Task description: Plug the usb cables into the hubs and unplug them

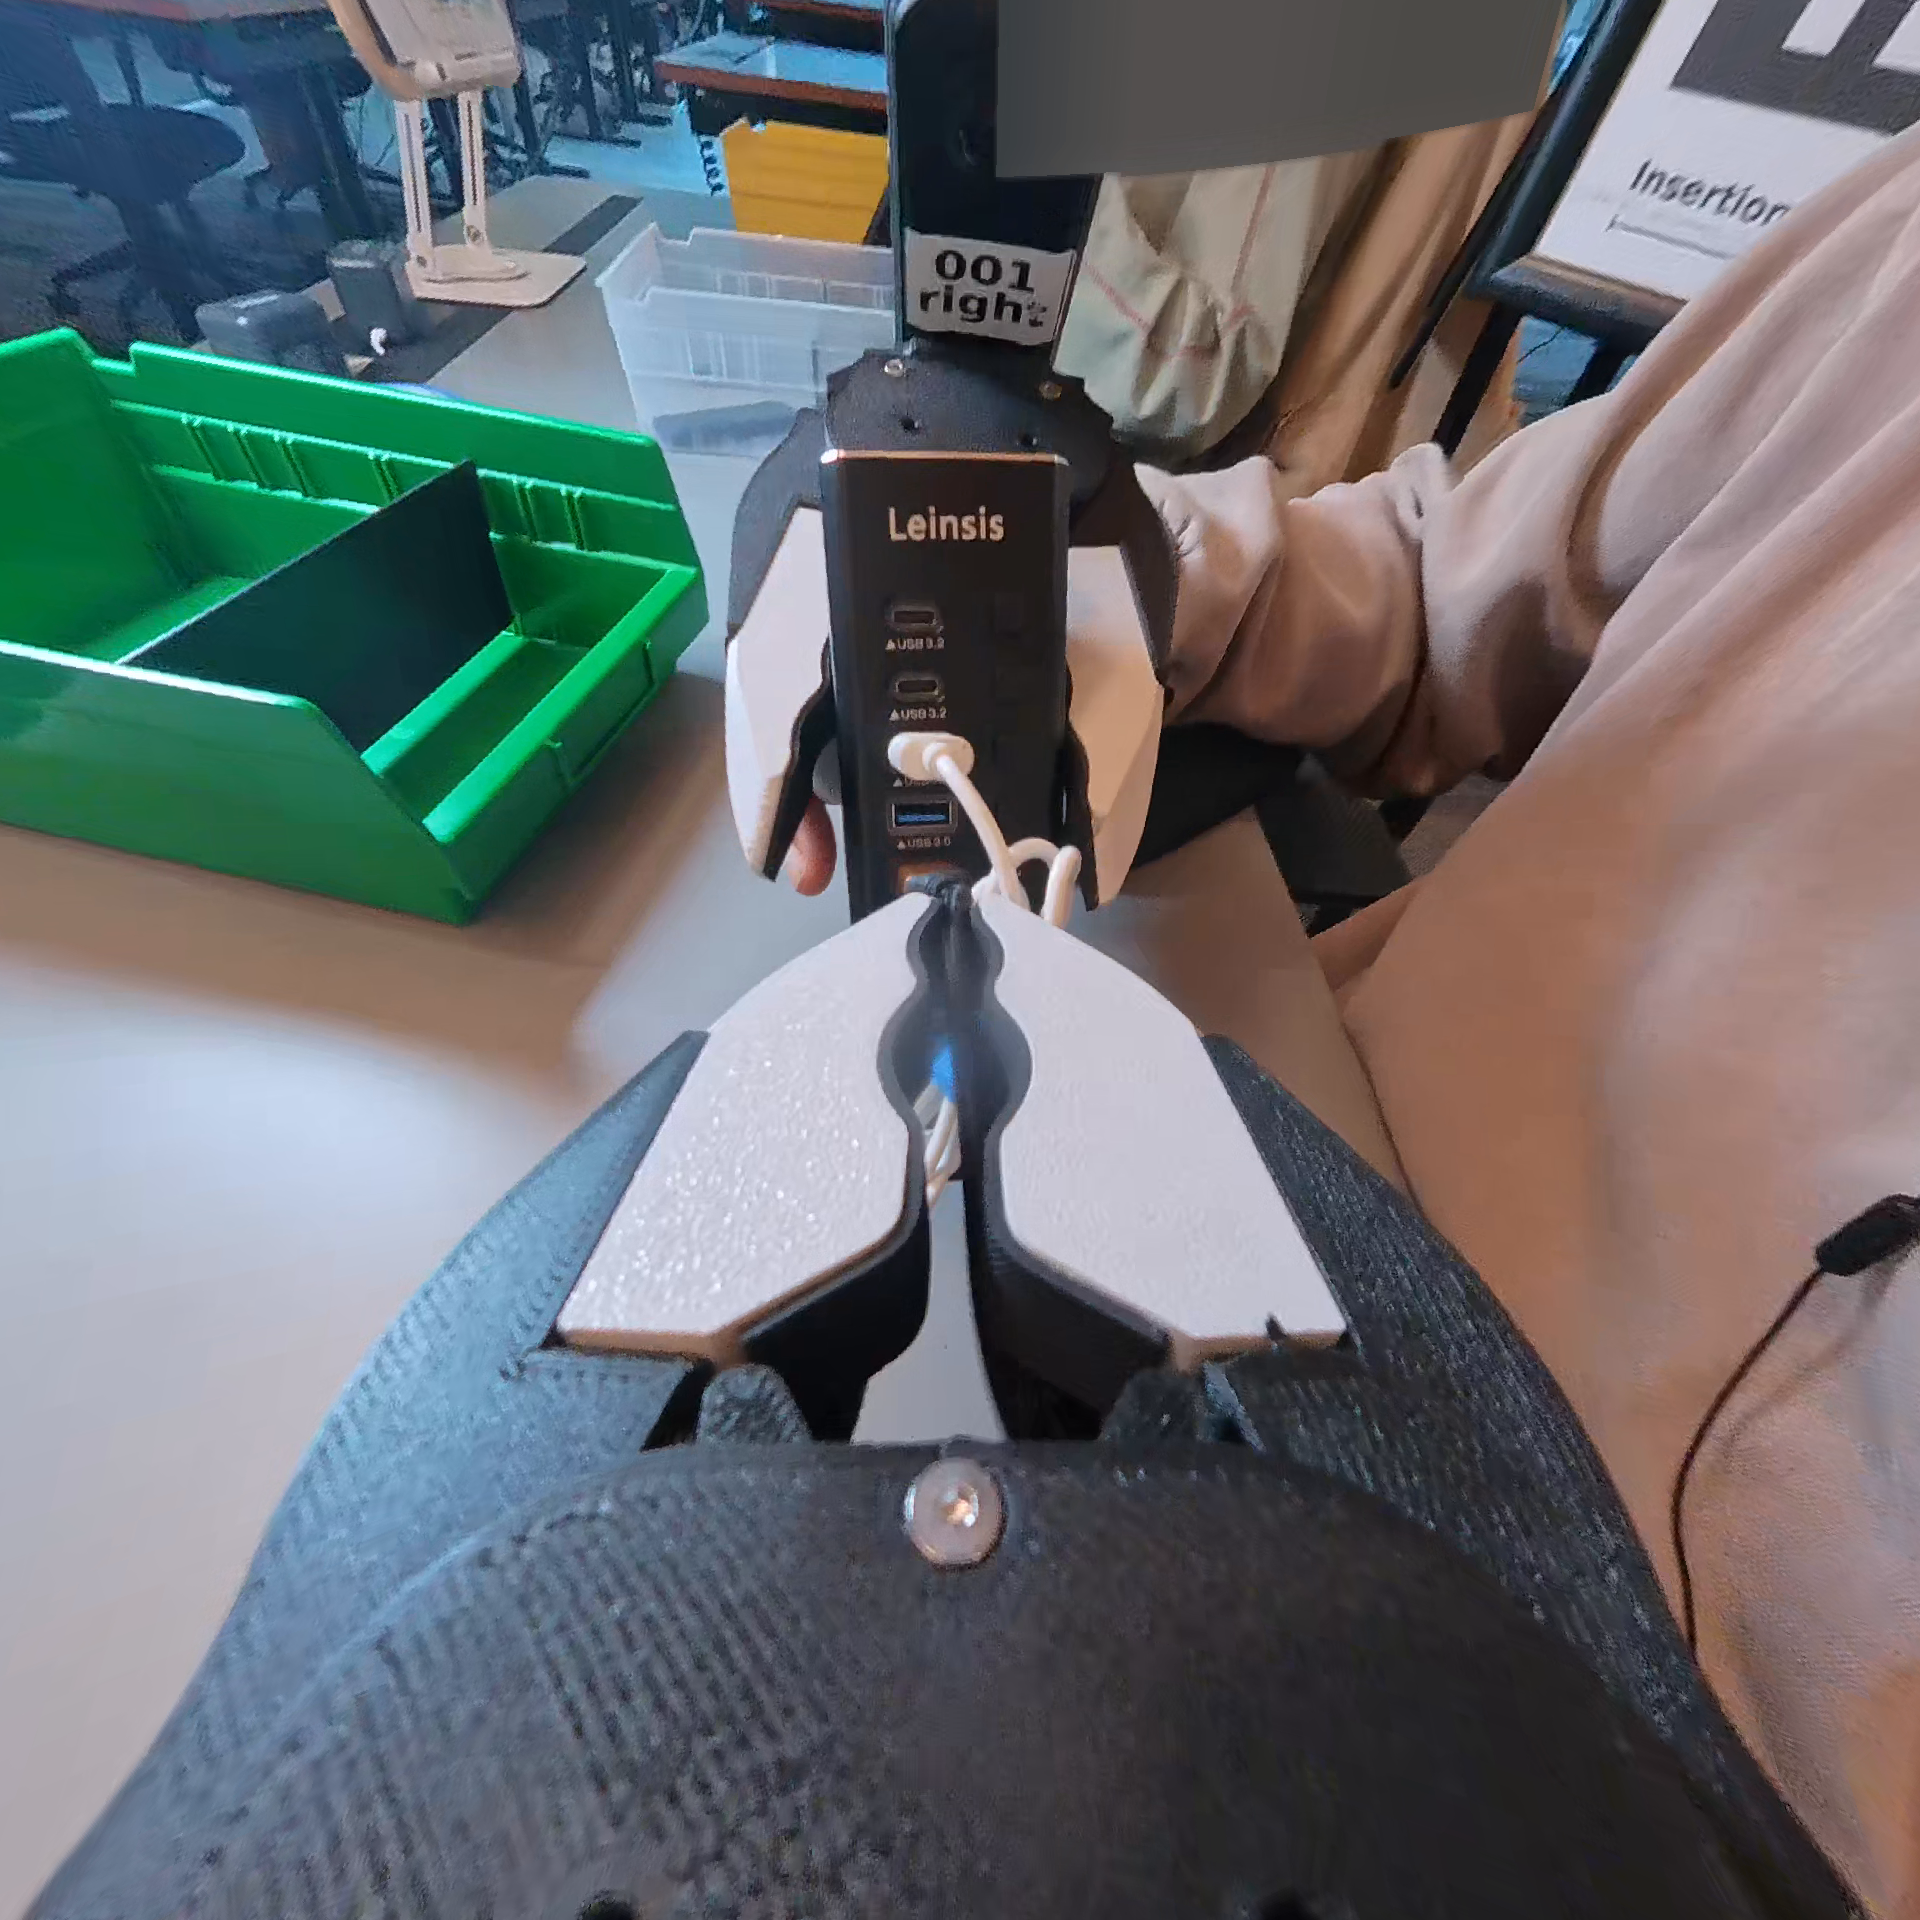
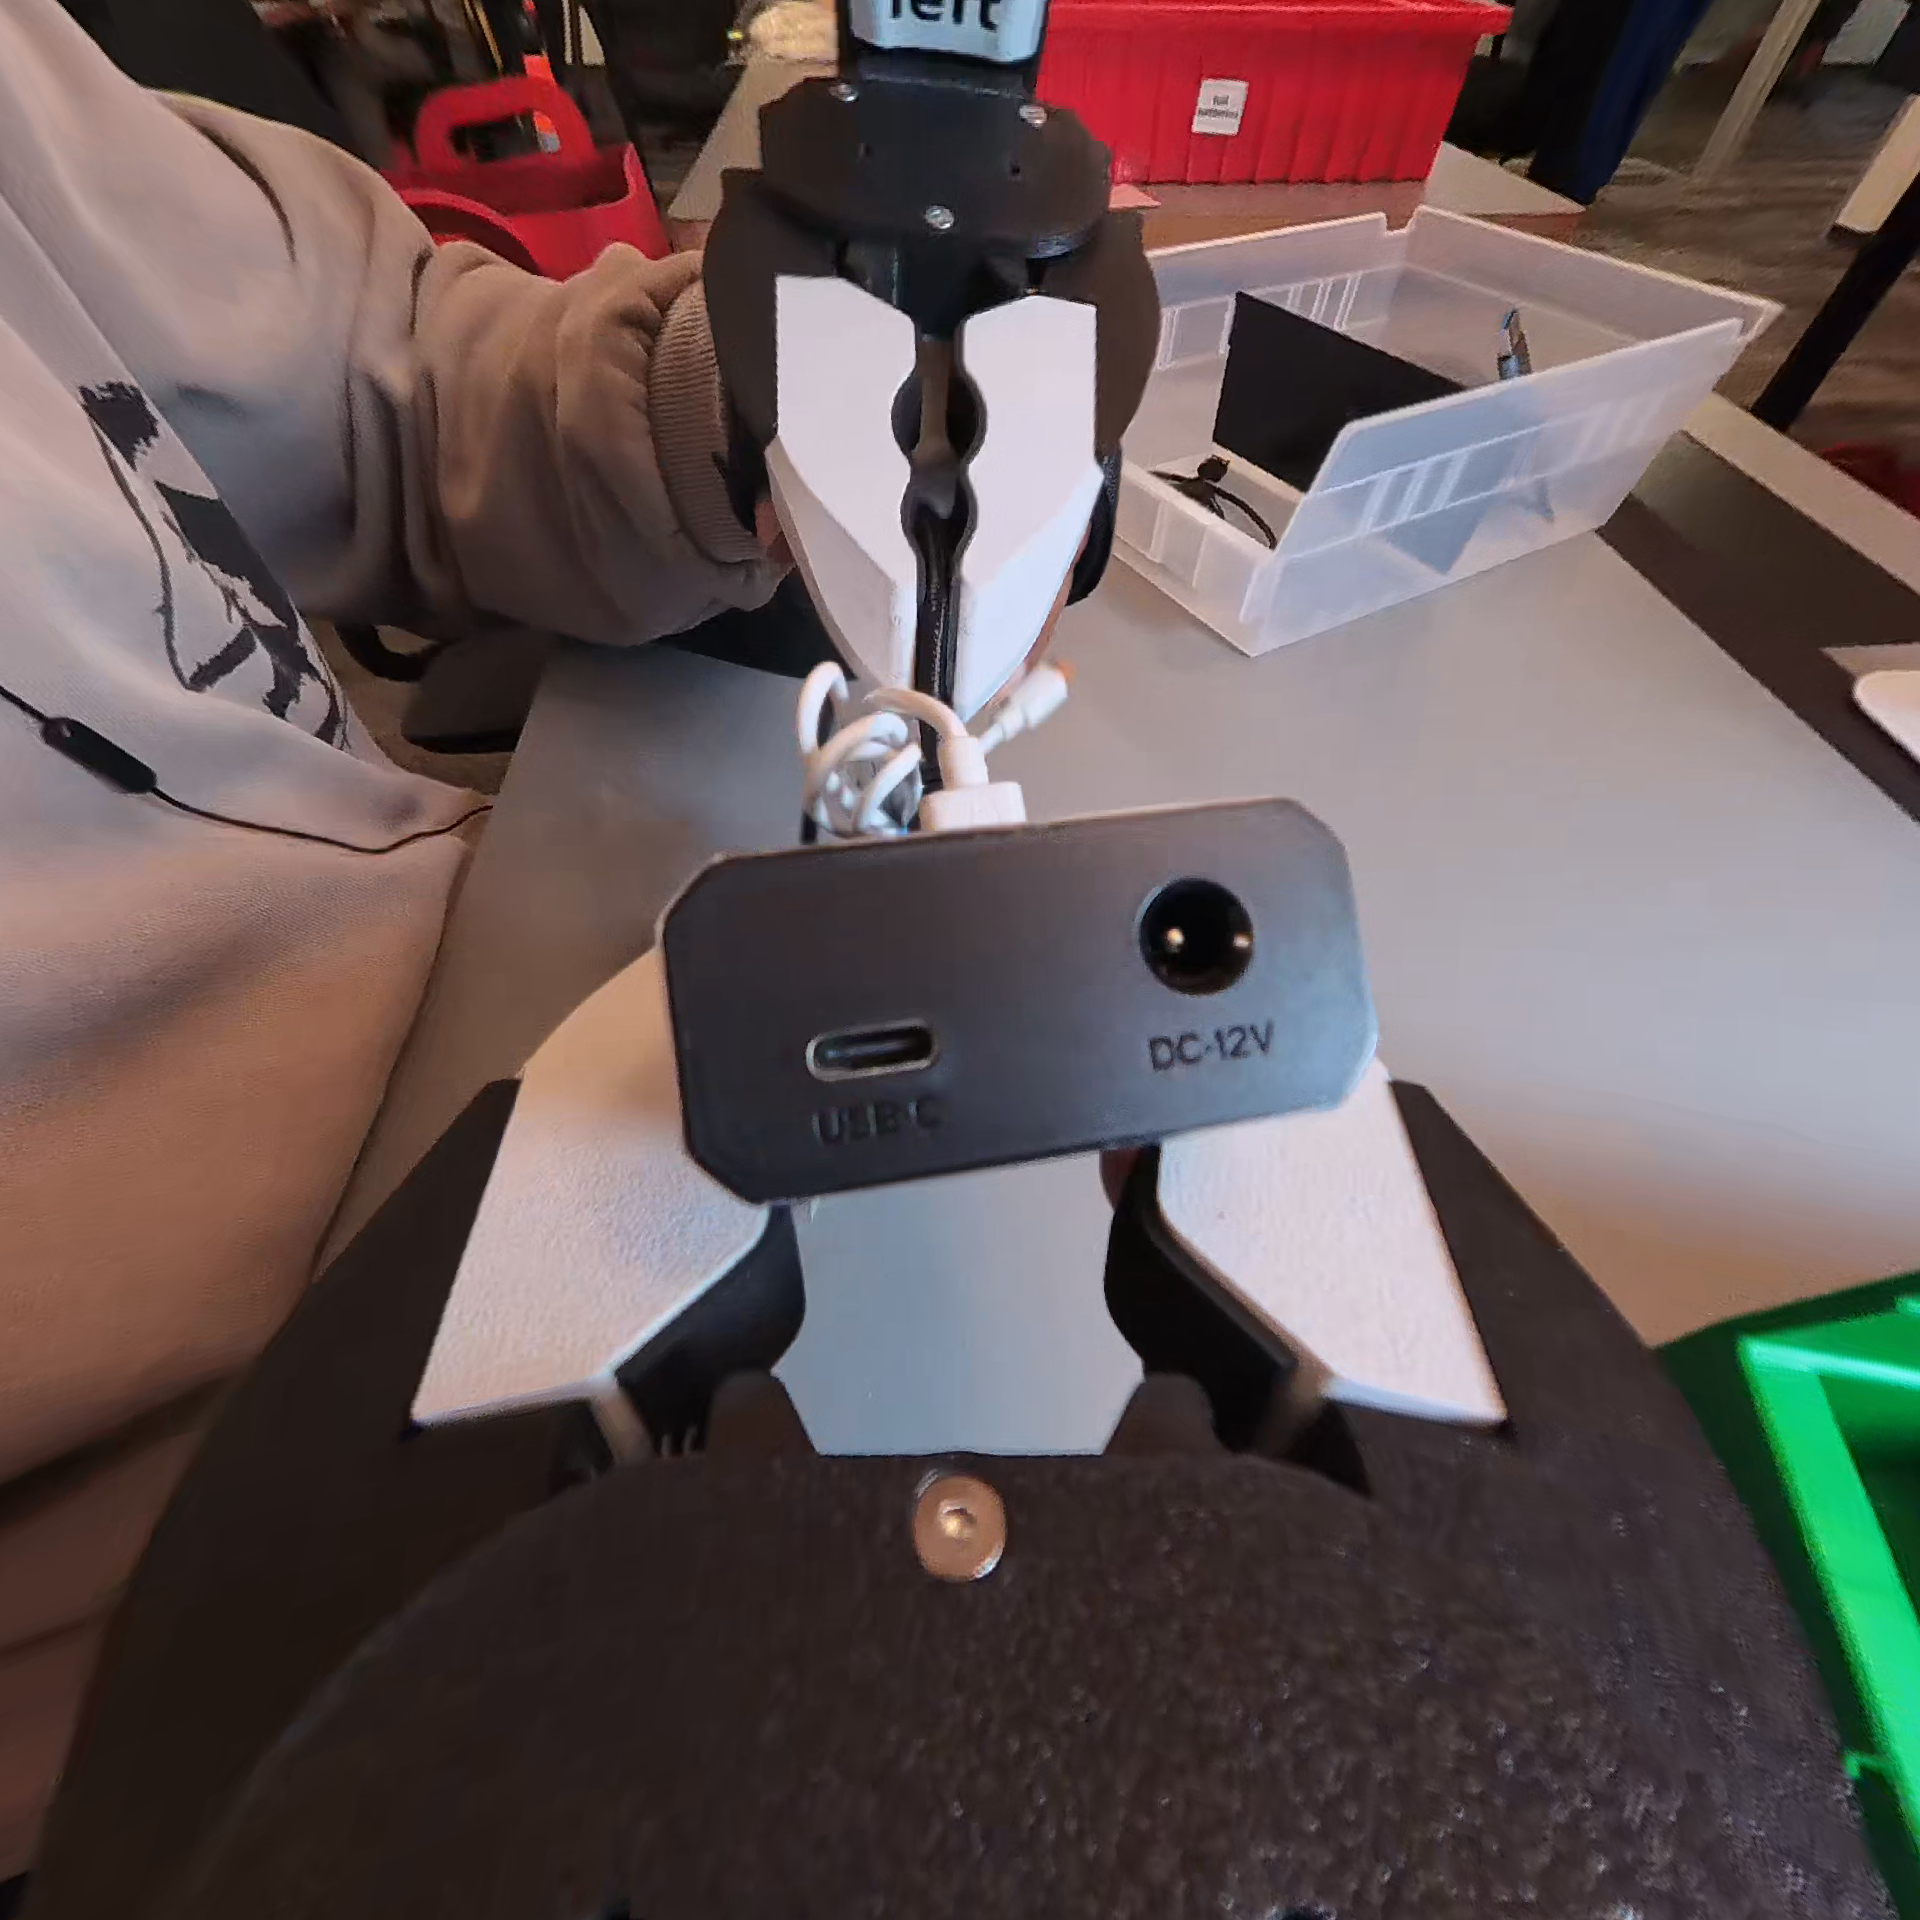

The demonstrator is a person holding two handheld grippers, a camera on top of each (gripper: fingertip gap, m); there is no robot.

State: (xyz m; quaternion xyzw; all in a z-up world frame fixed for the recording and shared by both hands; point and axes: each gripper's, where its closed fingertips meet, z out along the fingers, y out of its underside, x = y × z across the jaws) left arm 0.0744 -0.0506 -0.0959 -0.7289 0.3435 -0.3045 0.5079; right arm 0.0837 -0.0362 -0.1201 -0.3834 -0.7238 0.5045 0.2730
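A black USB hub (image 1: 940, 582) is held upright above the table by my right gripper (image 1: 940, 847), whose white fingers (image 1: 764, 707) clamp its sides. In the right wrist view its end face (image 2: 1018, 997) fills the space between my right gripper (image 2: 997, 1101) fingers. A white cable's plug (image 1: 930, 750) sits in a middle port, and its bundled cord (image 2: 868, 774) hangs by the hub. My left gripper (image 1: 951, 914) is shut on a black cable plug (image 1: 948, 894) at the hub's lowest port. The left gripper also shows in the right wrist view (image 2: 940, 686).
A green bin (image 1: 208, 769) with a black divider stands on the table (image 1: 260, 1091) to the left, also seen in the right wrist view (image 2: 1829, 1455). A clear bin (image 2: 1455, 499) holds cables. A red crate (image 2: 1247, 94) stands behind. The person's sleeves flank both grippers. Only a small space, under 4 cm, lies between the two pairs of fingers.
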